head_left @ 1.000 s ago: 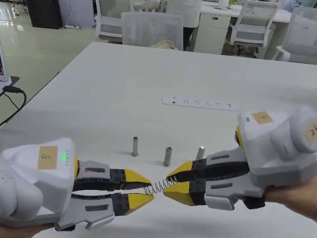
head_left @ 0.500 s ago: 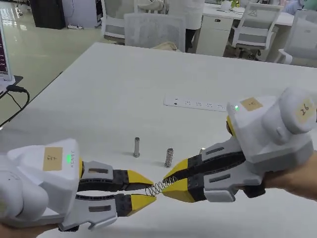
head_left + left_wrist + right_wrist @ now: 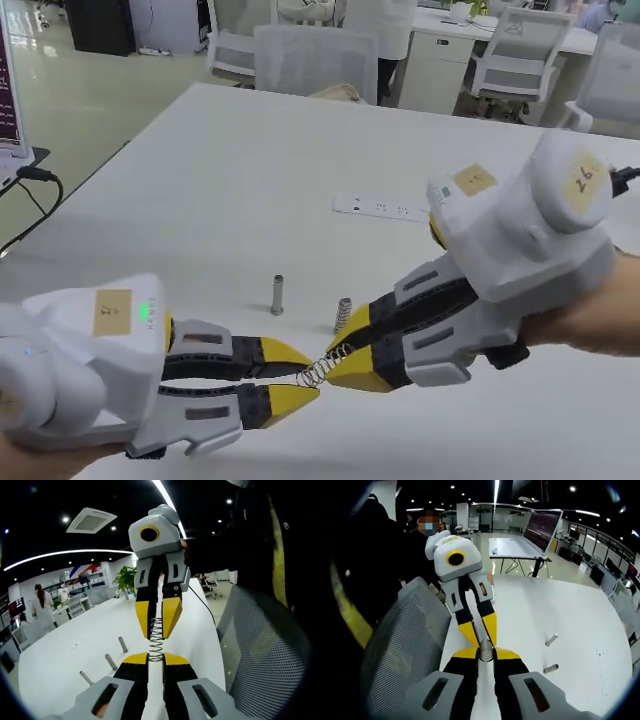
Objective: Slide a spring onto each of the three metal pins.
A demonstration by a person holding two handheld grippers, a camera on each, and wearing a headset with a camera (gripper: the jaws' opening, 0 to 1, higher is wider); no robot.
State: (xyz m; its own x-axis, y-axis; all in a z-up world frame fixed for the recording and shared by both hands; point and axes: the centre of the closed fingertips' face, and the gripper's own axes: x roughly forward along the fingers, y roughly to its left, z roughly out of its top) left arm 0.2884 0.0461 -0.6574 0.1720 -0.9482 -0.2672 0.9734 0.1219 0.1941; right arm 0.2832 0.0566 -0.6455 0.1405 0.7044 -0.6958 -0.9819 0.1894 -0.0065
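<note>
Left tool (image 3: 308,377) and right tool (image 3: 335,362) met tip to tip, each with its jaws pinched on one end of the same spring (image 3: 320,366). The spring bridged the short gap between the yellow tips, held above the surface (image 3: 200,180). Just beyond the tips a bare pin (image 3: 277,295) stood upright, and to its right a second pin (image 3: 342,315) carried a coil of its own. The left gripper view showed a third pin (image 3: 122,644) in line with them.

That surface was white and broad, with a power strip (image 3: 382,209) lying farther back. Behind it were mesh office chairs (image 3: 310,55) and desks.

At the right, a hand (image 3: 590,320) held the right tool slanting down from the upper right. At the lower left, the left tool lay nearly level, pointing right.
</note>
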